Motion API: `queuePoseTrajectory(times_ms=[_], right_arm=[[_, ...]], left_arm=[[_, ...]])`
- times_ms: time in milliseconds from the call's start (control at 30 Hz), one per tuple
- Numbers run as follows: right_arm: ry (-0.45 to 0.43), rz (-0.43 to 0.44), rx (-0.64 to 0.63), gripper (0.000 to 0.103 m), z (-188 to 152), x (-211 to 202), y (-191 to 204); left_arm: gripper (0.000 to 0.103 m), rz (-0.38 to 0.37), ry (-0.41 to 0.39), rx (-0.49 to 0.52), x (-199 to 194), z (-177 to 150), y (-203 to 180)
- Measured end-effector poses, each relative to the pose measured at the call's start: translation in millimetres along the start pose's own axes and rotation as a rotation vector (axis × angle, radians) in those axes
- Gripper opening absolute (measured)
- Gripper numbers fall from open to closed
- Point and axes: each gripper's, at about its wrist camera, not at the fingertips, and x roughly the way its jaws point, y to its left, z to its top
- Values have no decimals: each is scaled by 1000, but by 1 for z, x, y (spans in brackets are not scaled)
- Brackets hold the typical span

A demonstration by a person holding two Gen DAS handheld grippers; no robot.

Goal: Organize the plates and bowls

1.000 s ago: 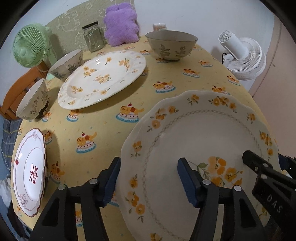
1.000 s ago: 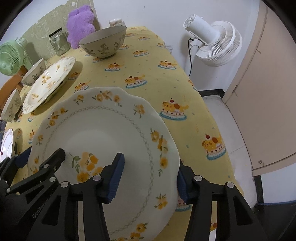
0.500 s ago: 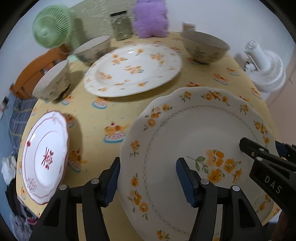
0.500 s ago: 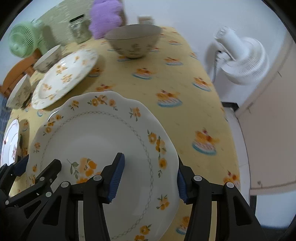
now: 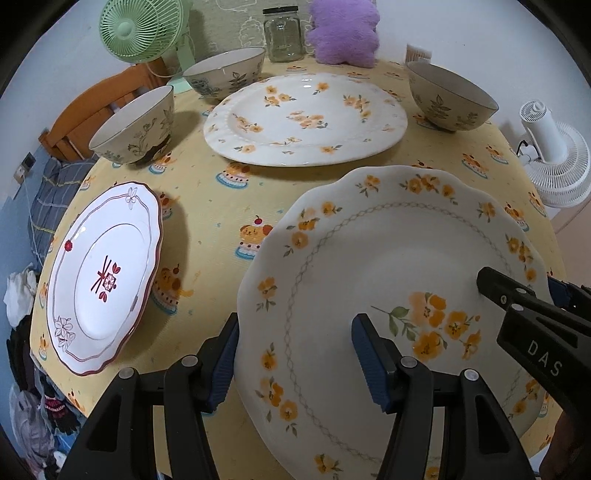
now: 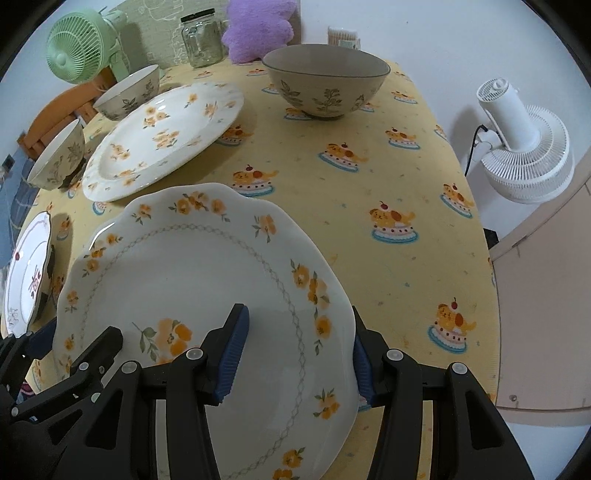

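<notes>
A scalloped white plate with orange flowers (image 5: 388,258) hangs just above the yellow tablecloth, held at both sides. My left gripper (image 5: 295,332) is shut on its left rim, one blue pad on top and one outside the edge. My right gripper (image 6: 299,321) is shut on the right rim (image 6: 343,295) the same way. A large oval flowered plate (image 5: 306,118) lies behind it. A small red-patterned plate (image 5: 103,273) lies at the left. Three leaf-patterned bowls stand around: one at the left (image 5: 136,125), one behind it (image 5: 225,74), one at the right (image 5: 450,96).
At the table's far edge stand a green fan (image 5: 142,29), a glass jar (image 5: 283,33) and a purple plush (image 5: 343,31). A white fan (image 6: 524,144) stands on the floor past the right edge. A wooden chair (image 5: 92,107) is at the far left.
Both grippers, still clamped on the scalloped plate, have rolled and carried it sideways over the table. The table now looks level, and the red-patterned plate shows more fully.
</notes>
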Motion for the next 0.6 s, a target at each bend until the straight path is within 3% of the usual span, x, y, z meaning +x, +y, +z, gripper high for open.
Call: queuePoseTrajectory(times_ms=[200,433,600], right_arm=[[-6,-16,23,55,0,0,-2],[-28,-2,36,59,-7,-3,-3],[-84,-69,39,81,-11,-21,2]], left_arm=[[63,0,-20,-14,0,0,-2],[80,-25,-21,18,-3,2,-2],[87,-56,-14,1,-6,4,12]])
